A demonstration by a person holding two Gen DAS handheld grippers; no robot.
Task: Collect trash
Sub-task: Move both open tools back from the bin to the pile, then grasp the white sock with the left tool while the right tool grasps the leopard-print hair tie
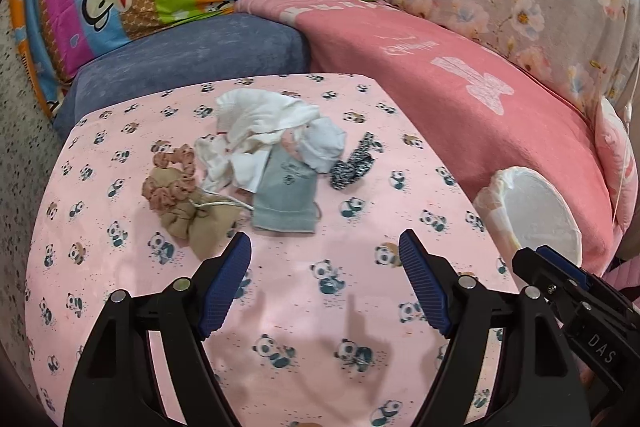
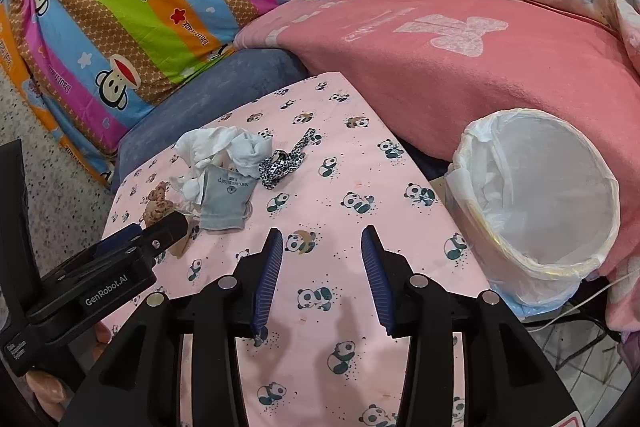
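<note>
Several soft scraps lie tangled in one heap (image 1: 256,163) just ahead of your left gripper (image 1: 325,251), on the panda cloth (image 1: 320,307). From the left wrist, your jaws stand wide apart with nothing between them. The tan pouch (image 1: 192,219) sits just off the left fingertip, the grey sock (image 1: 286,203) dead ahead, the white rags (image 1: 260,123) beyond it, and the leopard band (image 1: 356,163) ahead to the right. A thin cord (image 1: 224,203) runs from the pouch toward the sock, so if you close on one piece you risk dragging its neighbour along and shedding it on the way. The bin (image 1: 536,215) is off to the right, beside your right gripper's body.

From the right wrist, your right gripper (image 2: 322,243) is partly open and empty too, over bare cloth. The heap (image 2: 224,163) is ahead to its left, and the bin (image 2: 536,195) sits close on its right, lined with a loose bag. Your left gripper (image 2: 160,231) already crowds the heap, so reaching in with both invites a clash. Pinch too low and you will likely gather the cloth itself. A careless drop could snag the bag's rim.
</note>
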